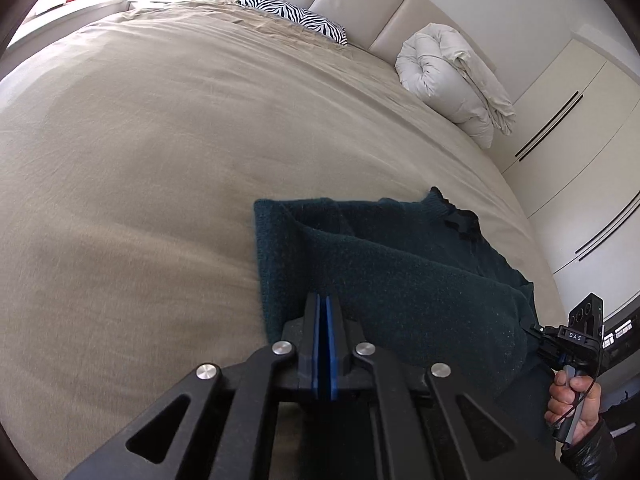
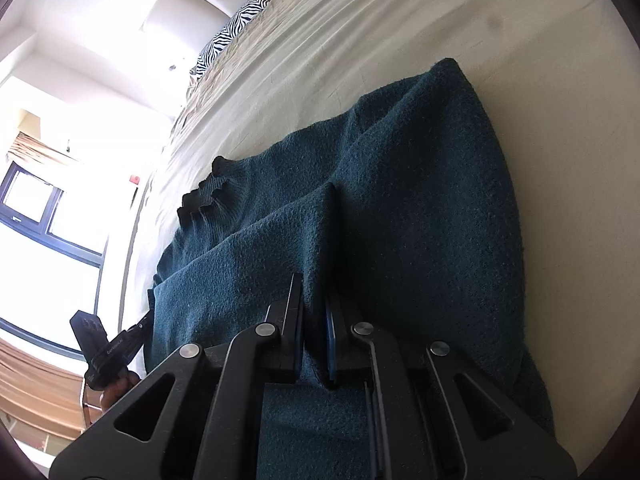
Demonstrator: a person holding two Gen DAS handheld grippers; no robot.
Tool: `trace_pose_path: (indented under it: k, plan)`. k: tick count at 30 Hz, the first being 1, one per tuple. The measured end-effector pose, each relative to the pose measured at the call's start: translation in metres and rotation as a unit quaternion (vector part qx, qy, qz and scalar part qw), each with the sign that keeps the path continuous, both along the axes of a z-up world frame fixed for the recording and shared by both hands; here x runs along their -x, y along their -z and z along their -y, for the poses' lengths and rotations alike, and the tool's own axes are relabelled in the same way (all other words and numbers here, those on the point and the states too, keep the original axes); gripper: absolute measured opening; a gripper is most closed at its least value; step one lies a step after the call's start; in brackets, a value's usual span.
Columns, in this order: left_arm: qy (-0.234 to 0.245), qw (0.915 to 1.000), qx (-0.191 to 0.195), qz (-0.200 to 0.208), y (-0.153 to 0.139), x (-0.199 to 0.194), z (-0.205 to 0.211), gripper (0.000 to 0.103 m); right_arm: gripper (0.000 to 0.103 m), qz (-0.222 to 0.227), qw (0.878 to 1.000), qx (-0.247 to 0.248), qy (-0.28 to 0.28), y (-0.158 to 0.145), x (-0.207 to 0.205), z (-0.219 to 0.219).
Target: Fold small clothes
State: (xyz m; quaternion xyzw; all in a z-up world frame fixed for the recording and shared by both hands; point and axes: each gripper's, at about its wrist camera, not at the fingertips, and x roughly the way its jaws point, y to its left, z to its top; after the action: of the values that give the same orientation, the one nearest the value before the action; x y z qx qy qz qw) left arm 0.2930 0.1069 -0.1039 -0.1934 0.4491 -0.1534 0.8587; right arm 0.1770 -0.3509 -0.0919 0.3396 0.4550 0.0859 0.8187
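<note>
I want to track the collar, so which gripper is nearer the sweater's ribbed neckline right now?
Right, probably. The right gripper pinches a fold of the sweater on the side with the neckline. The left gripper, jaws shut, sits at the sweater's opposite edge.

I'm seeing a zebra-print pillow [image 1: 294, 16] lying against the padded headboard [image 1: 360, 4]. A rolled white duvet [image 1: 452, 80] is sitting further along (wardrobe doors [image 1: 572, 120] just beyond).
</note>
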Motion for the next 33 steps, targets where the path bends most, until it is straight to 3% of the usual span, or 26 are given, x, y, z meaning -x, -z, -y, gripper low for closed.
trace_pose_path:
  k: [5, 9, 11, 13, 16, 18, 20, 24, 31, 33]
  plan:
    - [0.0, 0.9989, -0.043, 0.019, -0.009, 0.038, 0.006, 0.011, 0.009, 0.008, 1.0, -0.011, 0.012, -0.002, 0.02, 0.003]
    - [0.016, 0.9959, -0.087, 0.022, -0.016, 0.068, 0.013, 0.035, 0.011, 0.006, 1.0, -0.014, 0.022, -0.004, 0.04, 0.006]
    - [0.022, 0.9951, -0.095, 0.019, -0.017, 0.089, 0.014, 0.036, 0.012, 0.005, 0.999, -0.019, 0.029, -0.005, 0.054, 0.011]
    - [0.019, 0.9945, -0.102, 0.019, -0.021, 0.113, 0.012, 0.042, 0.012, 0.005, 0.999, -0.015, 0.041, -0.009, 0.07, 0.016]
    - [0.008, 0.9958, -0.089, 0.02, -0.03, 0.154, 0.002, 0.06, 0.019, 0.008, 0.998, 0.0, 0.06, -0.021, 0.102, 0.023]
    - [0.006, 0.996, -0.086, 0.023, -0.034, 0.183, -0.003, 0.065, 0.048, 0.015, 0.997, 0.008, 0.07, -0.03, 0.131, 0.027]
    - [0.001, 0.9969, -0.077, 0.014, -0.034, 0.21, -0.01, 0.069, 0.061, 0.031, 0.996, 0.005, 0.083, -0.038, 0.163, 0.03]
    - [-0.008, 0.9982, -0.045, -0.039, -0.018, 0.25, -0.024, 0.07, 0.061, 0.033, 0.996, 0.033, 0.077, -0.046, 0.221, 0.029]
    - [-0.012, 0.9979, -0.006, -0.064, -0.018, 0.301, -0.03, 0.07, 0.061, 0.012, 0.993, 0.101, 0.056, -0.047, 0.308, 0.022]
    - [-0.006, 0.9974, 0.007, -0.072, -0.018, 0.308, -0.031, 0.07, 0.061, 0.007, 0.993, 0.097, 0.061, -0.046, 0.327, 0.027]
